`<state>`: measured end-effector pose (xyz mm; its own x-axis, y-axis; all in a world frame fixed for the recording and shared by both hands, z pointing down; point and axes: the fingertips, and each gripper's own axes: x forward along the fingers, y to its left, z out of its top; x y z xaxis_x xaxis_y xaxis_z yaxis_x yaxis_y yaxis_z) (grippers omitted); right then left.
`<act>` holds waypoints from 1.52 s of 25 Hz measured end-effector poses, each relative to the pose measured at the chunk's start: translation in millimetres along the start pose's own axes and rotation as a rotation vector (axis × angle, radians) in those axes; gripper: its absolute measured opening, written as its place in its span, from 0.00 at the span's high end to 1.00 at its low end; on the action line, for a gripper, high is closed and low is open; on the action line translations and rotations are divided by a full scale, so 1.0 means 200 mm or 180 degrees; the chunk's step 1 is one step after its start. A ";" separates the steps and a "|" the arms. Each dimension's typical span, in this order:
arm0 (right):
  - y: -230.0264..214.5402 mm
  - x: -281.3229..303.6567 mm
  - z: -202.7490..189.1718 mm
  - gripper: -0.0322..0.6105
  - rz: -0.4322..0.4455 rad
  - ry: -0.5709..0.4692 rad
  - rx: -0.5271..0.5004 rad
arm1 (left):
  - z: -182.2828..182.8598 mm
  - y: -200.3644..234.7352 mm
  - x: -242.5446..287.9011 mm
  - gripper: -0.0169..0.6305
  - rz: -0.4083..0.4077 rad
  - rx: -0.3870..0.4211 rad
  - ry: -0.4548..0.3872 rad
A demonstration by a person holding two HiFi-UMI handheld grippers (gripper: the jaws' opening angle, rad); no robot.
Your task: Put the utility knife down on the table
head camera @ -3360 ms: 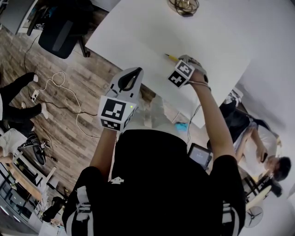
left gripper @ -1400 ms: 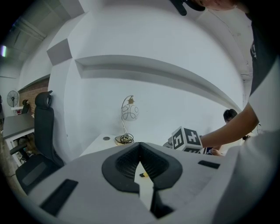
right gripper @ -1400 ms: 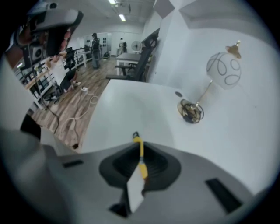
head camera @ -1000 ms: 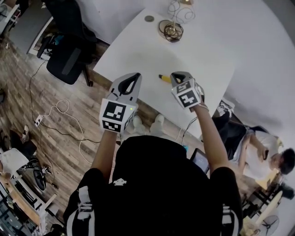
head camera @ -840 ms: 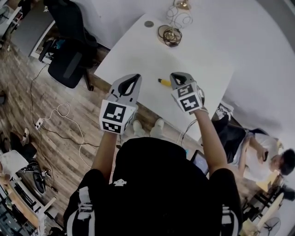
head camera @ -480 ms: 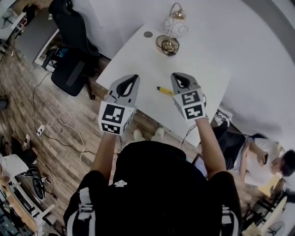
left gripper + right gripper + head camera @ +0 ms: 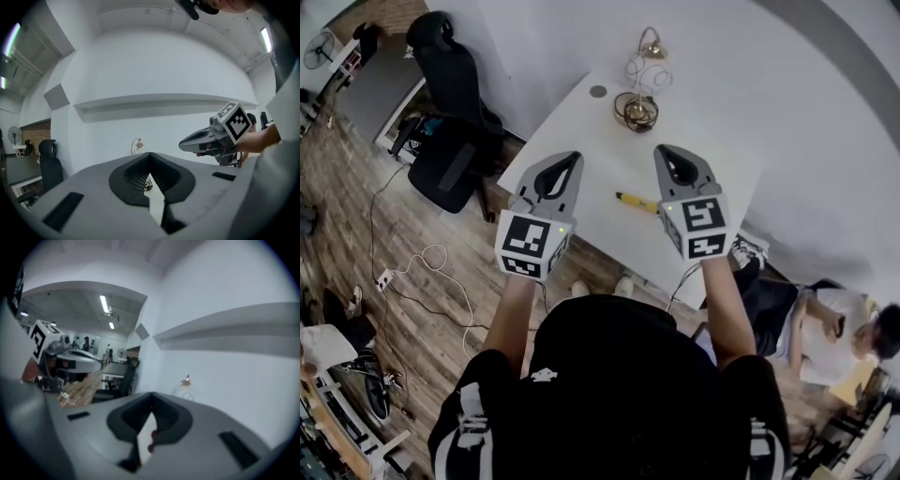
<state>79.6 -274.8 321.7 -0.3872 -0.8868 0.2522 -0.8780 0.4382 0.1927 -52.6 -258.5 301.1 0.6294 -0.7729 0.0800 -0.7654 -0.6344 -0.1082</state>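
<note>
My left gripper (image 7: 569,157) and my right gripper (image 7: 665,150) hang side by side over the white table (image 7: 722,141), each with its jaws pressed together and empty. The only marking on each cube is a black-and-white square marker pattern. The yellow utility knife (image 7: 637,201) lies flat on the table toward its near edge, between the two grippers and touching neither.

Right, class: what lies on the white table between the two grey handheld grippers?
A slim yellow utility knife lies flat on the table between the left gripper and right gripper, nearer the right one; the head view shows it.
</note>
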 end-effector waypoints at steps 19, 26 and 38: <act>-0.01 -0.13 0.14 0.90 -0.0129 -0.0308 0.0099 | 0.14 -0.05 -0.04 0.95 0.0002 0.0078 -0.0165; -0.02 -0.12 0.11 0.90 -0.0127 -0.0305 0.0141 | 0.13 -0.06 -0.02 0.95 0.0003 0.0070 -0.0162; 0.00 -0.09 0.10 0.90 -0.0103 -0.0273 0.0166 | 0.12 -0.04 -0.01 0.95 -0.0011 0.0043 -0.0155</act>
<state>81.9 -262.0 298.5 -0.3791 -0.9107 0.1639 -0.9031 0.4028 0.1493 -44.0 -251.8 278.6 0.6381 -0.7693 0.0321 -0.7615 -0.6367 -0.1215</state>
